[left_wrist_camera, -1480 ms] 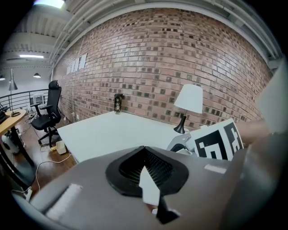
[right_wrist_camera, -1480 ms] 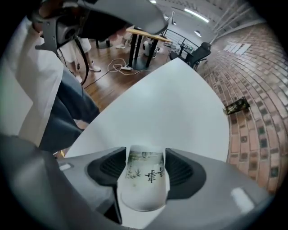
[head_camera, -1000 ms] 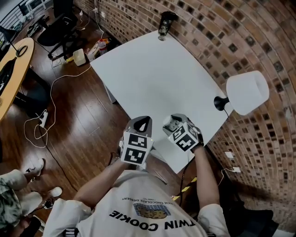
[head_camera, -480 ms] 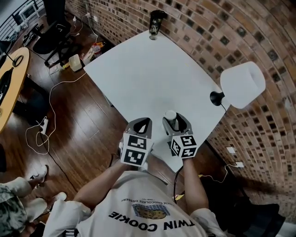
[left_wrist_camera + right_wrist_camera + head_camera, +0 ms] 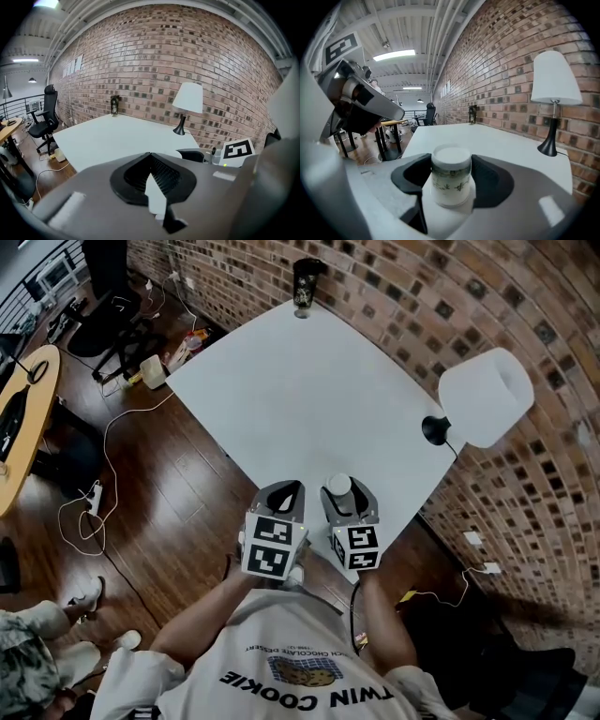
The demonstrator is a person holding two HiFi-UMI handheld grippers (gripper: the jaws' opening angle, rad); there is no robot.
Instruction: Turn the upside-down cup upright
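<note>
Over the last second the right tongs [image 5: 348, 498] roll from a sharp tilt back to level, carrying the cup [image 5: 339, 485] round with them, so the cup now stands vertical where a second ago it lay canted in the grip. In the right gripper view the dark pads press against both sides of its printed wall, so these tongs are closed on the cup. Its upper end looks slightly the wider and carries a lip-like rim, so I judge the mouth now faces up and the turn itself is largely done. The flat white top does not show plainly whether it is hollow. What seems left is to settle the cup and let go; whether its foot already touches the worktop [image 5: 309, 399] cannot be told. The cup sits at the near corner of the worktop, close to the edge, so a careless release could tip it onto the wooden floor [image 5: 178, 493]. The left tongs [image 5: 284, 495] hold just beside the right ones much as before, tips together with nothing between them. Nothing crowds the cup: the lamp [image 5: 485, 395] with its white shade stands well apart by the brick wall [image 5: 525, 296], and a dark container [image 5: 305, 282] stands at the far corner.
</note>
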